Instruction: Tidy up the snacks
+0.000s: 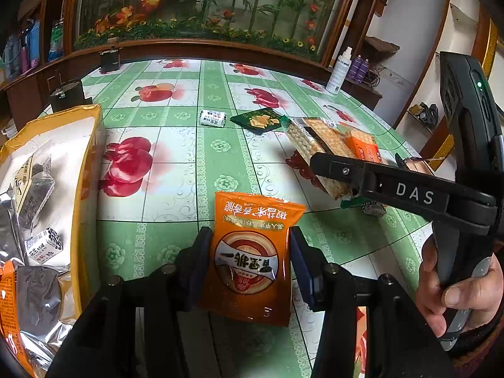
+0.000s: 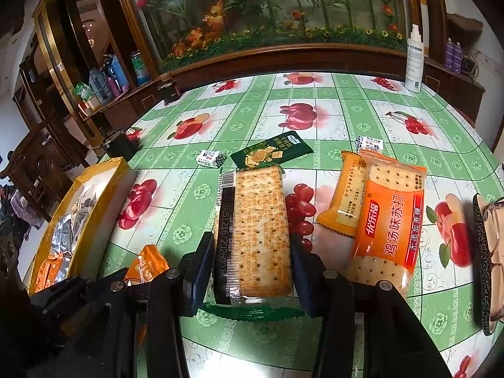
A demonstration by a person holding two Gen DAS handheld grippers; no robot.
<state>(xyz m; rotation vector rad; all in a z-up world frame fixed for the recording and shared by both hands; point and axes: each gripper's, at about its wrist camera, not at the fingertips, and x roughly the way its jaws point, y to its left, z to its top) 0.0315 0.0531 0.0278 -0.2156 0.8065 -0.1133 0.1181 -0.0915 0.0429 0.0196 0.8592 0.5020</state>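
Note:
My left gripper (image 1: 250, 249) is shut on an orange snack packet (image 1: 252, 252) and holds it above the table, right of the yellow box (image 1: 85, 170) that holds several snacks. My right gripper (image 2: 252, 252) is shut on a clear cracker pack with green ends (image 2: 253, 233); it also shows in the left wrist view (image 1: 318, 148), lifted over the table. On the table lie an orange cracker pack (image 2: 389, 220), a small orange packet (image 2: 343, 201), a dark green packet (image 2: 272, 152) and two small white candies (image 2: 210, 158) (image 2: 368, 143).
A white spray bottle (image 2: 414, 60) stands at the table's far right edge. Glasses on a dark case (image 2: 486, 261) lie at the right edge. A wooden cabinet with a flower panel (image 2: 267, 15) runs behind the table. Dark chair backs (image 2: 119, 145) stand at the left.

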